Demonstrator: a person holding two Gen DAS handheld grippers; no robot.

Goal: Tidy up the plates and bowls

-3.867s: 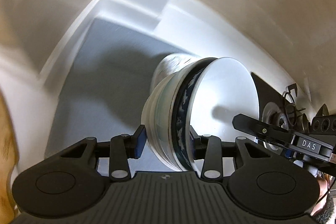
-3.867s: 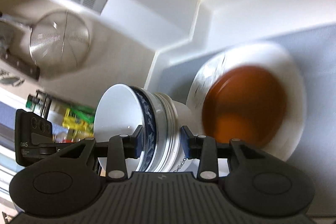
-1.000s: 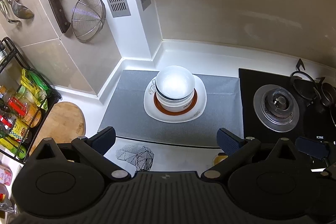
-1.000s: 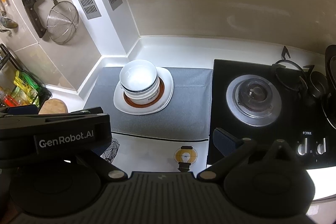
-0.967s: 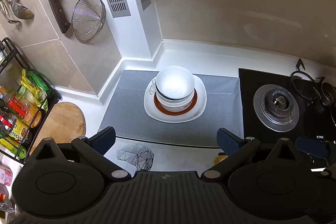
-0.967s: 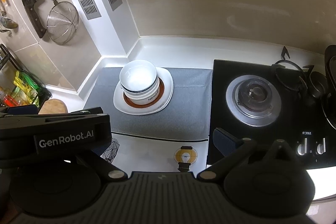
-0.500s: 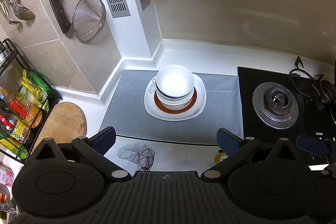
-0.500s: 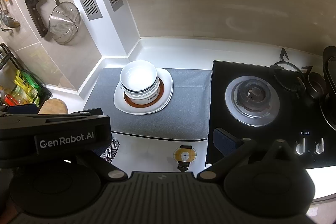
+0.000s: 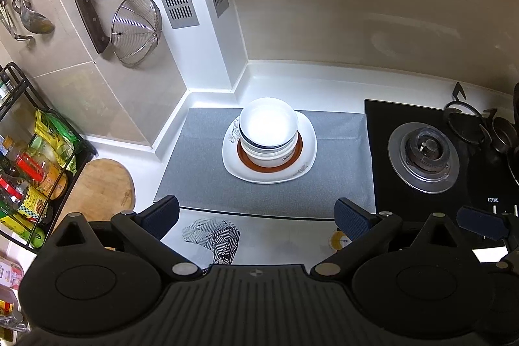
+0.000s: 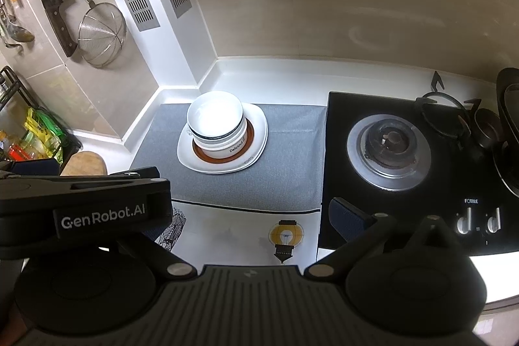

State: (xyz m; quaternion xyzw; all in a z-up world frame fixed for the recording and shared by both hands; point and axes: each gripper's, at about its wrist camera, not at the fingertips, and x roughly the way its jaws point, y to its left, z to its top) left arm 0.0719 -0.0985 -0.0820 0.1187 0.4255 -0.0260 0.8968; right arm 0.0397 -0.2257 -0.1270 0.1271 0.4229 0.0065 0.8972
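Nested bowls [image 9: 268,132] sit centred on the brown-ringed plates [image 9: 269,151], smallest uppermost, so the pile looks stable on the grey mat [image 9: 194,177] left of the burner [image 9: 425,156]. Left gripper [image 9: 256,213] and right gripper [image 10: 246,209], both spread wide and empty, hang well short of the stack, probably because nothing is left to hold.

Stack of bowls [image 9: 268,132] is nested on plate [image 9: 307,166] | plate is set mid-mat [image 9: 201,180] | gas burner [image 9: 425,156] is placed right of mat | cutting board [image 9: 97,187] and rack [image 9: 22,158] are found left | strainer [image 9: 136,33] is hung behind.
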